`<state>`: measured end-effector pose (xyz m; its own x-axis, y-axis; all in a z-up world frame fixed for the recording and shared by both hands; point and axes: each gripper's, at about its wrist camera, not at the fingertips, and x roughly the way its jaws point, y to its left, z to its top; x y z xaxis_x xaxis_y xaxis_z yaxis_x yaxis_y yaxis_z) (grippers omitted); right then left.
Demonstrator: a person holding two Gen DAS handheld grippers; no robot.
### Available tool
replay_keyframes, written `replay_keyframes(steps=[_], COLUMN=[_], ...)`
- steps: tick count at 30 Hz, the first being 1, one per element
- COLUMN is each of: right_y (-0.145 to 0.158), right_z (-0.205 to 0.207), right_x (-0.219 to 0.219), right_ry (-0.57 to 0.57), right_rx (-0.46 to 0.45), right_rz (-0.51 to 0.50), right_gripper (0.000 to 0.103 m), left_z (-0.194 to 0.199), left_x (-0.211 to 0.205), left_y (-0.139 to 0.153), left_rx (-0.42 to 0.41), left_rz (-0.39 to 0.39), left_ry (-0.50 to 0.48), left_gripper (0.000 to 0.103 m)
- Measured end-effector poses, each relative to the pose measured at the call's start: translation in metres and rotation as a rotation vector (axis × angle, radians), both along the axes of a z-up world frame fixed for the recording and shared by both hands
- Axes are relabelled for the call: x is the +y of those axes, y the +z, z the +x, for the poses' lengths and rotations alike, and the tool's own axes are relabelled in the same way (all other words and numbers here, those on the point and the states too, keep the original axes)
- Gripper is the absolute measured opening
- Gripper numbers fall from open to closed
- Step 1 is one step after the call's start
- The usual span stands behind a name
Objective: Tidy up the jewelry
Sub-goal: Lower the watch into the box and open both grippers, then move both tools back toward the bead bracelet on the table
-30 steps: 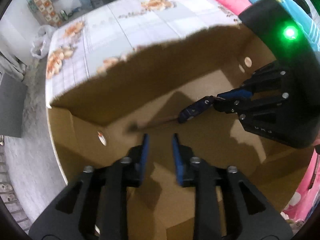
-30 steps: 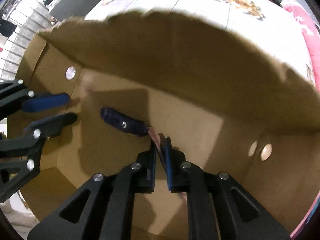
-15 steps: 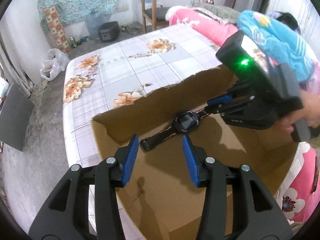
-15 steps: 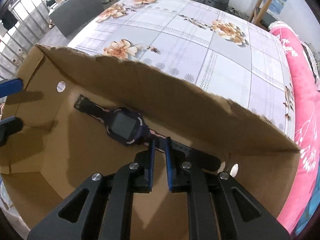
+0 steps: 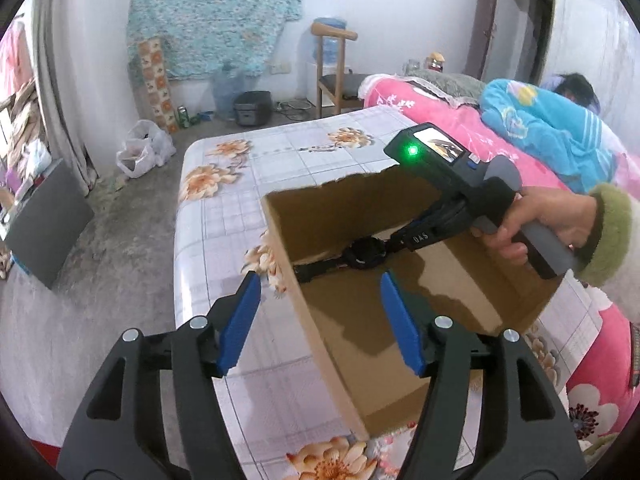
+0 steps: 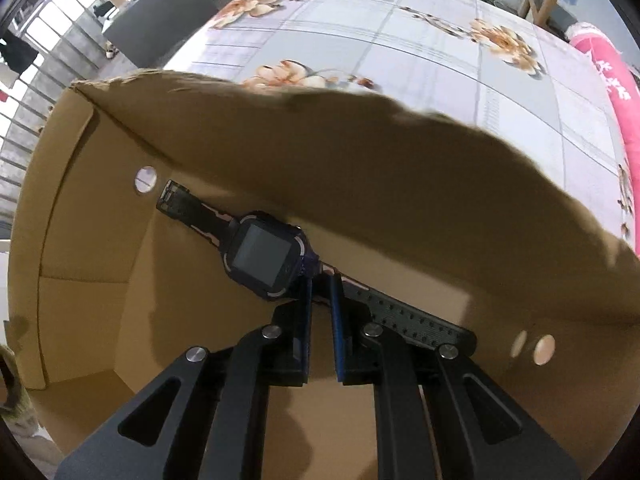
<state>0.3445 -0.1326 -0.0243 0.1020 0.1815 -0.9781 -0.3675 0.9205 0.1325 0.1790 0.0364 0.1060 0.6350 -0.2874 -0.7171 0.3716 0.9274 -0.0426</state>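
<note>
A dark smartwatch (image 6: 264,258) with a square screen and black strap hangs inside an open cardboard box (image 6: 360,152). My right gripper (image 6: 320,284) is shut on the watch's strap just beside the case and holds it above the box floor. In the left wrist view the watch (image 5: 362,254) hangs over the box's (image 5: 320,328) left wall, held by the right gripper (image 5: 394,240). My left gripper (image 5: 320,292) is open wide and empty, above the box's near left wall, well short of the watch.
The box stands on a table with a floral cloth (image 5: 224,208). A pink bed (image 5: 448,136) with a blue blanket lies to the right. A wooden chair (image 5: 332,68), a white bag (image 5: 140,152) and a dark panel (image 5: 44,224) stand on the floor.
My left gripper has drawn back up out of the box and opened wider. The right gripper has lifted the watch higher in the box, still shut on its strap.
</note>
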Motion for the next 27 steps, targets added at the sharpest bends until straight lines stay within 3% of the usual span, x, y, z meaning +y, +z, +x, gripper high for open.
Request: replay_keyframes(steps=[3,7,10,15,18,22,25,27], right_y=[0.000,0.006,0.038,0.117,0.142,0.115,0.053,0.022], right_z=[-0.004,-0.004,-0.017,-0.096,-0.166,-0.232,-0.272,-0.291], right_x=[0.006,0.001,-0.016,-0.047,-0.068,-0.075,-0.056,-0.057], right_ry=[-0.013,-0.037,-0.075,-0.096,-0.127,-0.171,-0.223,-0.239], right_rx=[-0.021,-0.017,-0.085,-0.279,-0.381,-0.330,-0.227,-0.202], right_rz=[-0.028,-0.023,-0.015,0.116,0.216,0.303,0.206,0.115], right_gripper=[0.011,0.011,0.014,0.047,0.059,0.065,0.066,0.066], left_z=[-0.008,-0.027,-0.048,-0.090,-0.112,-0.130,-0.135,-0.136], left_x=[0.006,0.010,0.013,0.014,0.011,-0.004,-0.018,-0.025], left_y=[-0.007,-0.010,-0.012,-0.020,-0.037,-0.076,-0.104,-0.117], left_rx=[0.030,-0.012,-0.041,-0.074,-0.024,0.092,0.163,0.168], left_rz=[-0.036,-0.044,-0.053,-0.040,-0.024,0.043,0.097,0.117], left_ry=[0.015,0.039,0.038,0.014,0.000,-0.027,-0.033,-0.029], left_gripper=[0.060,0.063,0.067,0.074,0.077,0.078,0.078,0.078])
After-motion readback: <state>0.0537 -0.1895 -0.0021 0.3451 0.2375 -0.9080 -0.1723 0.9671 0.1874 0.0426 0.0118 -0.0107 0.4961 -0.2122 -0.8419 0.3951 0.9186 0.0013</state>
